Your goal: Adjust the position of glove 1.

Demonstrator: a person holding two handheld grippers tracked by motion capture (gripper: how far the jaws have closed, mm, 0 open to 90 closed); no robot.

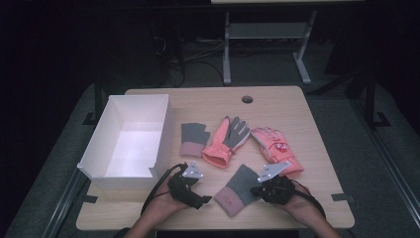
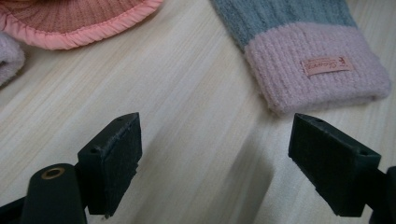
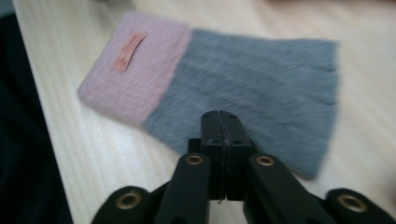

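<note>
A fingerless glove [image 1: 236, 190], grey with a pink cuff, lies flat near the table's front edge between my two grippers. My left gripper [image 1: 203, 200] rests just left of it. In the left gripper view that gripper [image 2: 215, 158] stands wide open over bare wood, with the glove's labelled pink cuff [image 2: 317, 70] ahead to the right. My right gripper [image 1: 253, 190] sits at the glove's right edge. In the right gripper view the right gripper [image 3: 220, 122] has its jaws pressed together over the grey part of the glove [image 3: 252, 74], with nothing visible between them.
A white open box [image 1: 162, 134] stands at the left. Mid-table lie a matching fingerless glove [image 1: 193, 140], a coral and grey work glove [image 1: 227, 141] and a pink padded glove [image 1: 275, 148]. A cable hole [image 1: 247, 99] sits near the far edge.
</note>
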